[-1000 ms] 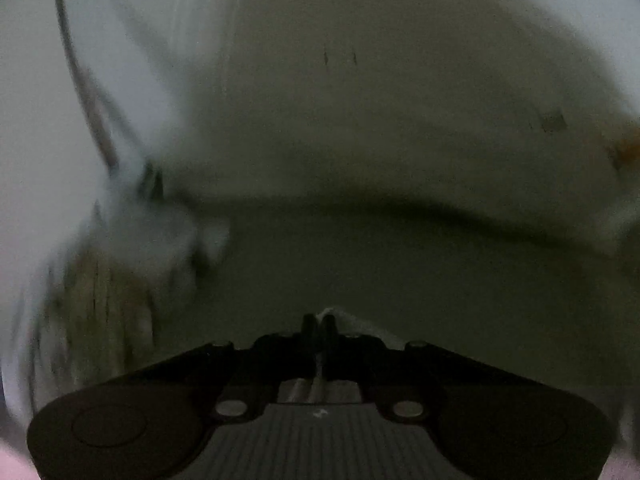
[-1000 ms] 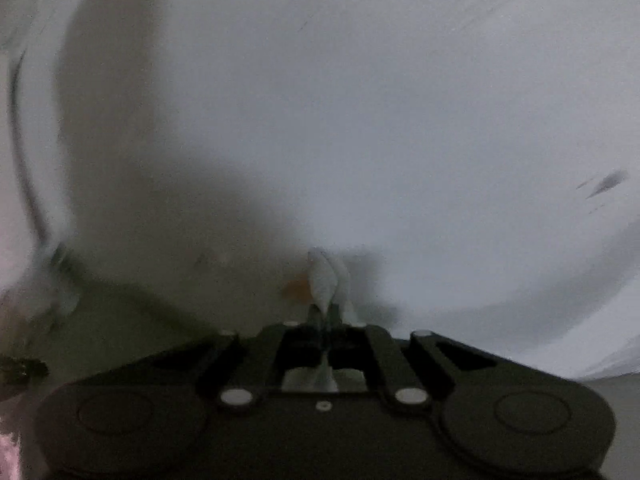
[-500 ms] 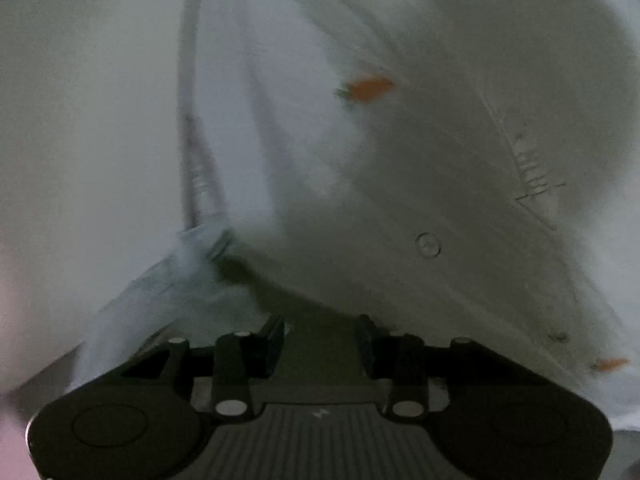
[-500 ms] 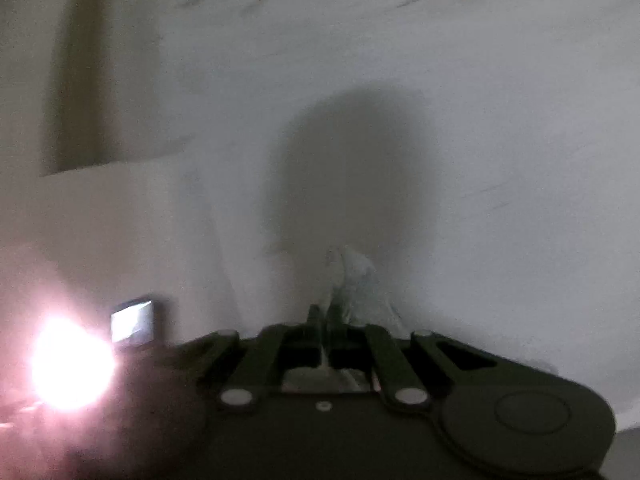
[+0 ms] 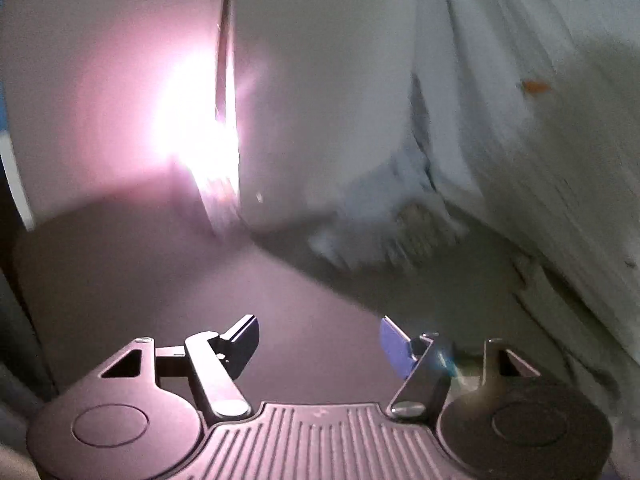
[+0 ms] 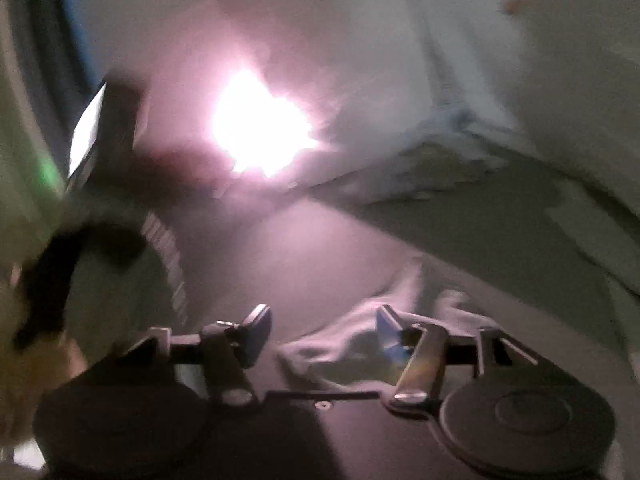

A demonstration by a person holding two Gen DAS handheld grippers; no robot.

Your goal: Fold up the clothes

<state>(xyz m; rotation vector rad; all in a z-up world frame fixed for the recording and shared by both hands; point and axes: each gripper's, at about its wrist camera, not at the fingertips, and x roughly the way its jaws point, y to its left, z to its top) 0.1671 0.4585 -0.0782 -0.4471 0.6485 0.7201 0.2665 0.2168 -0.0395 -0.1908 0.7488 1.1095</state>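
A white garment (image 5: pixel 520 128) with small orange marks lies on the right of the left wrist view, blurred by motion. My left gripper (image 5: pixel 318 340) is open and empty, low over the dark surface, to the left of the cloth. In the right wrist view the same garment (image 6: pixel 520 92) fills the upper right. My right gripper (image 6: pixel 322 330) is open, and a loose fold of white cloth (image 6: pixel 352 336) lies between and just beyond its fingers, not pinched.
A bright glare (image 5: pixel 196 128) sits at the centre left of the left wrist view and also shows in the right wrist view (image 6: pixel 260 124). A lit screen-like object (image 6: pixel 86 128) and a dark blurred shape (image 6: pixel 60 272) stand at the left.
Both grippers have opened and let go of the cloth; the left opened first, the right within the last half second. Both views have swung left toward the glare.
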